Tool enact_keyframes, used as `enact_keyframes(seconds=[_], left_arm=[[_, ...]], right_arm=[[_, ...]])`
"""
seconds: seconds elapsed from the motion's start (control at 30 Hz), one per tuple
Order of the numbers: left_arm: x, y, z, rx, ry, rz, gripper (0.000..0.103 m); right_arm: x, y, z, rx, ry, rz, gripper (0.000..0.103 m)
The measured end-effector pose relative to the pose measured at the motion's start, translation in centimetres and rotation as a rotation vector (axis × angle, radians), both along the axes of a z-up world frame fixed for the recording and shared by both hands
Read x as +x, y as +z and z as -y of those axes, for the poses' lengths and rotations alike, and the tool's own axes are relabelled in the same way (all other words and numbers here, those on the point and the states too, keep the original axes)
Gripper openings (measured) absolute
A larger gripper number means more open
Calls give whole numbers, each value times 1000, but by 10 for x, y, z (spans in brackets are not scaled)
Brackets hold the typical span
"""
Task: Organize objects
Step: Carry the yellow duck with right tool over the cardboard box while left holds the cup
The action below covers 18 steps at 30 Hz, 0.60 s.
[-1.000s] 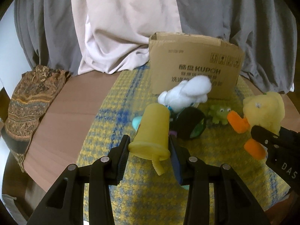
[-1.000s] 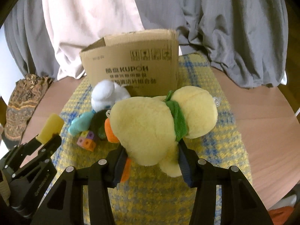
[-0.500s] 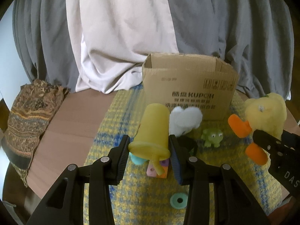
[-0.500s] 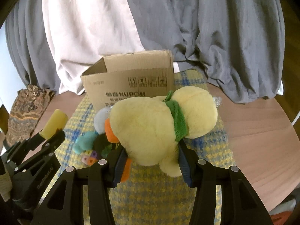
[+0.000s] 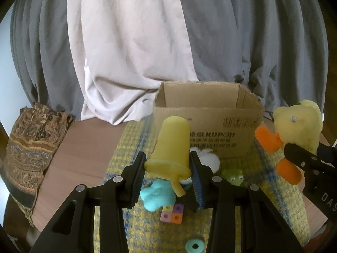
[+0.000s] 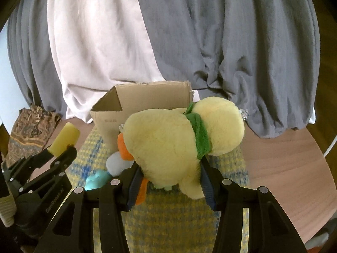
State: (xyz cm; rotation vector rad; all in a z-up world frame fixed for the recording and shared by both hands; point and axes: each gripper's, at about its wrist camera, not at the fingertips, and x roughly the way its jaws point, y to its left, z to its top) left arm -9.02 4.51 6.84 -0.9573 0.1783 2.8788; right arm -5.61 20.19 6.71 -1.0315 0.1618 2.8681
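Note:
My left gripper (image 5: 167,176) is shut on a yellow silicone cup (image 5: 171,145) and holds it up in the air, in front of an open cardboard box (image 5: 208,113). My right gripper (image 6: 169,181) is shut on a yellow plush duck (image 6: 179,139) with a green scarf and orange beak, also raised, near the box (image 6: 143,97). The duck (image 5: 294,126) shows at the right of the left wrist view. The cup (image 6: 64,139) shows at the left of the right wrist view.
On the yellow-blue checked mat (image 5: 130,147) lie a white plush (image 5: 207,158), a green frog (image 5: 232,176), a turquoise toy (image 5: 157,194), a coloured block (image 5: 172,213) and a teal ring (image 5: 194,246). A patterned cloth (image 5: 31,145) lies left. Curtains hang behind.
Both grippers rose and tilted up with their loads. The box's open top has come into view and the toys on the mat have dropped lower in frame.

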Motion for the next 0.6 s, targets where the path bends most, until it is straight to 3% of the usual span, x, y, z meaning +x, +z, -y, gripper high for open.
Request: enact_keyframes(seconds=[0.6], left_arm=[[-42,37,-6,19,-38,-47,41]], right_arm=[[-32,37,-1,8,10,-33,50]])
